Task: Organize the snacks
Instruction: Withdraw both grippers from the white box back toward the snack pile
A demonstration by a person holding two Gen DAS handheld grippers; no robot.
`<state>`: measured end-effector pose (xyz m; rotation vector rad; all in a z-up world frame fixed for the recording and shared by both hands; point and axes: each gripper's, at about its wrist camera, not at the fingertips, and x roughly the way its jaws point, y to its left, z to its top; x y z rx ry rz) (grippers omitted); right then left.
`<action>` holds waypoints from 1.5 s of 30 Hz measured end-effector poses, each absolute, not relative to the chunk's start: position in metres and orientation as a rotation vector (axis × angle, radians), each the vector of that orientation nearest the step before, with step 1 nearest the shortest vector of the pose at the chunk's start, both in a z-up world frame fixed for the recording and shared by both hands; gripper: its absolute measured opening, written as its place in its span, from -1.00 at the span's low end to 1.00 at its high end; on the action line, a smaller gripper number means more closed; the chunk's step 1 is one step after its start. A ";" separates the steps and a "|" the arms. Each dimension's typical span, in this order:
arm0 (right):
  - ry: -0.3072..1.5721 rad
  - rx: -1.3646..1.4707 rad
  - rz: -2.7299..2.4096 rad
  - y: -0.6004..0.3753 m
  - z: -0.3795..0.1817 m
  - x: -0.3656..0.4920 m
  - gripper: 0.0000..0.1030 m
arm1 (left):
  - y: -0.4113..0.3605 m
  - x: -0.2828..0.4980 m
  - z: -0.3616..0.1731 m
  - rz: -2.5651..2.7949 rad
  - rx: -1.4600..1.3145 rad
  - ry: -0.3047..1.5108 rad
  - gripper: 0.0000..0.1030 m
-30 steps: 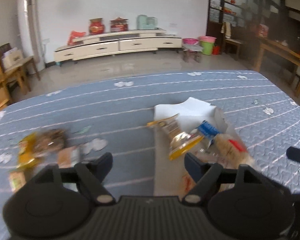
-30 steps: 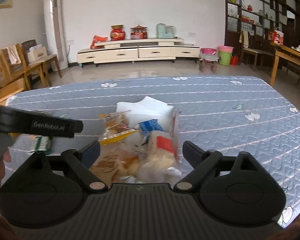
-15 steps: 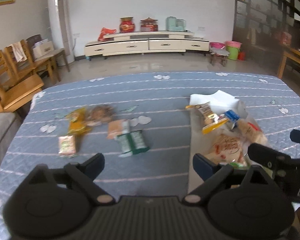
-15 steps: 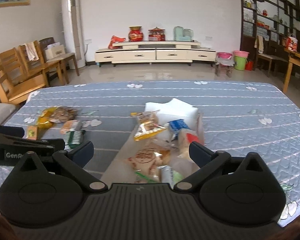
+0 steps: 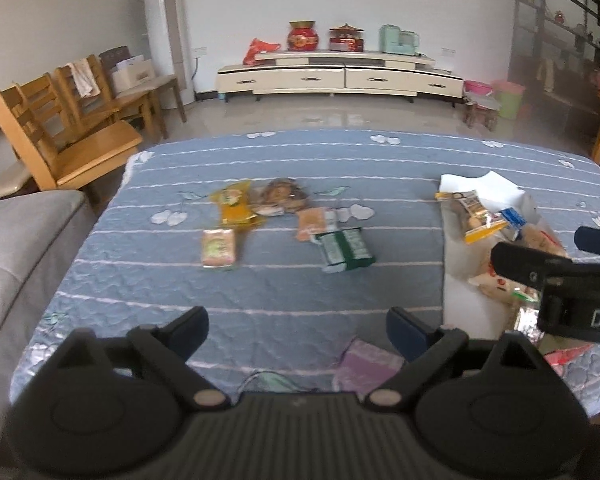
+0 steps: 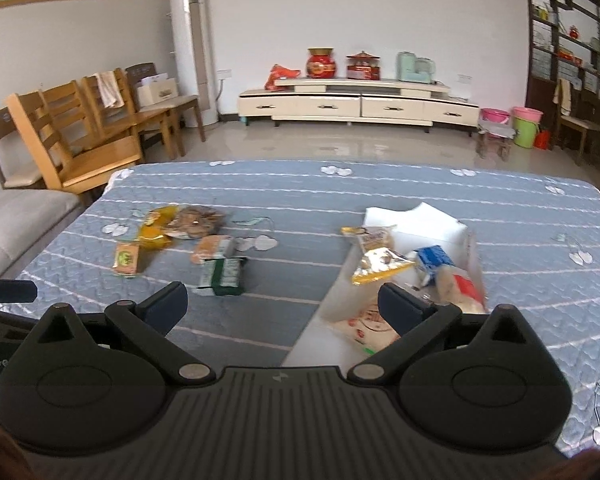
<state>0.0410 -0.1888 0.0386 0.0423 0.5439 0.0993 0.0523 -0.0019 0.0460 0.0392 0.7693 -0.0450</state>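
**Both grippers held open above the snack table**

The left gripper [image 5: 296, 326] was seen with jaws spread wide and nothing between them. The right gripper [image 6: 282, 300] was likewise spread and empty. 5 loose snack packets, the green packet [image 5: 346, 249] nearest, were noted ahead of the left gripper. A heaped snack pile [image 6: 412, 276] on a white tray [image 6: 416, 222] was recorded ahead-right of the right gripper on the blue quilted cover [image 6: 380, 188].

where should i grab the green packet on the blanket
Pinch the green packet across its narrow width, near the middle, coming from above. It lies flat on the blanket, long axis running away from the camera, one corner close to the orange packet. The left gripper is open and empty.
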 end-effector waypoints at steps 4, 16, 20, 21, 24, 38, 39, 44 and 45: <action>0.535 0.036 0.118 -0.185 0.038 0.045 1.00 | 0.005 0.051 0.045 -0.035 0.035 0.760 0.85; 0.550 -0.002 0.158 -0.171 0.025 0.049 1.00 | 0.020 0.055 0.032 -0.031 0.016 0.749 0.87; 0.555 -0.007 0.167 -0.168 0.023 0.052 1.00 | 0.024 0.057 0.028 -0.029 0.013 0.752 0.87; 0.558 -0.007 0.168 -0.167 0.022 0.052 1.00 | 0.025 0.058 0.027 -0.028 0.014 0.751 0.87; 0.563 -0.011 0.173 -0.165 0.019 0.054 1.00 | 0.029 0.059 0.022 -0.021 0.011 0.755 0.88; 0.587 -0.030 0.193 -0.152 0.012 0.064 1.00 | 0.051 0.072 0.009 0.020 -0.036 0.783 0.88; 0.588 -0.032 0.195 -0.151 0.012 0.065 1.00 | 0.052 0.073 0.009 0.020 -0.039 0.784 0.88; 0.592 -0.034 0.197 -0.149 0.011 0.069 1.00 | 0.057 0.076 0.006 0.025 -0.047 0.788 0.88; 0.592 -0.034 0.198 -0.148 0.011 0.070 1.00 | 0.058 0.076 0.006 0.027 -0.049 0.787 0.88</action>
